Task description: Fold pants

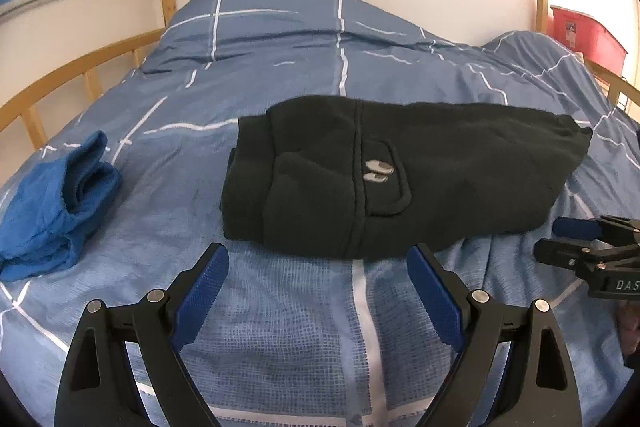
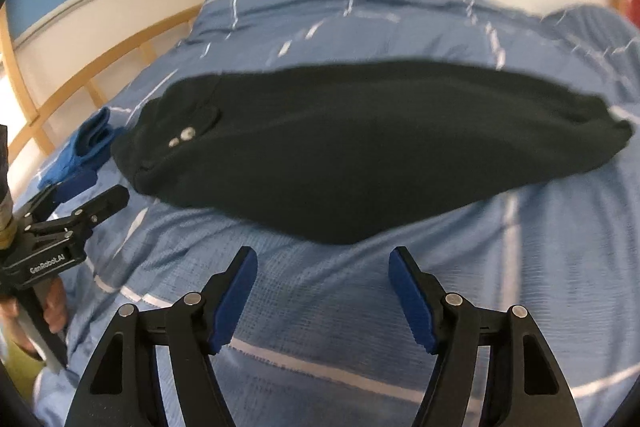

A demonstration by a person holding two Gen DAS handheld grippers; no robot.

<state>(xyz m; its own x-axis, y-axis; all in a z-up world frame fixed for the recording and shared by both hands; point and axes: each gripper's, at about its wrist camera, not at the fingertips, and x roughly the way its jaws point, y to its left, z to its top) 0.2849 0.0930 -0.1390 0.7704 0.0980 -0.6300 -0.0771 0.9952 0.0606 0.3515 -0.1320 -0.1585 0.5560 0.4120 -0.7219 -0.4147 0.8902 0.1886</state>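
now my left gripper point(image 1: 318, 259) and right gripper point(image 2: 322, 261) both gape empty just short of the folded pants point(image 1: 400, 175) on the bed point(image 1: 280, 59).

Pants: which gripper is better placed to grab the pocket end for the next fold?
Left, probably. The left gripper is open right in front of the pocket end of the pants. The right gripper faces the plain middle, with that end far off to its left.
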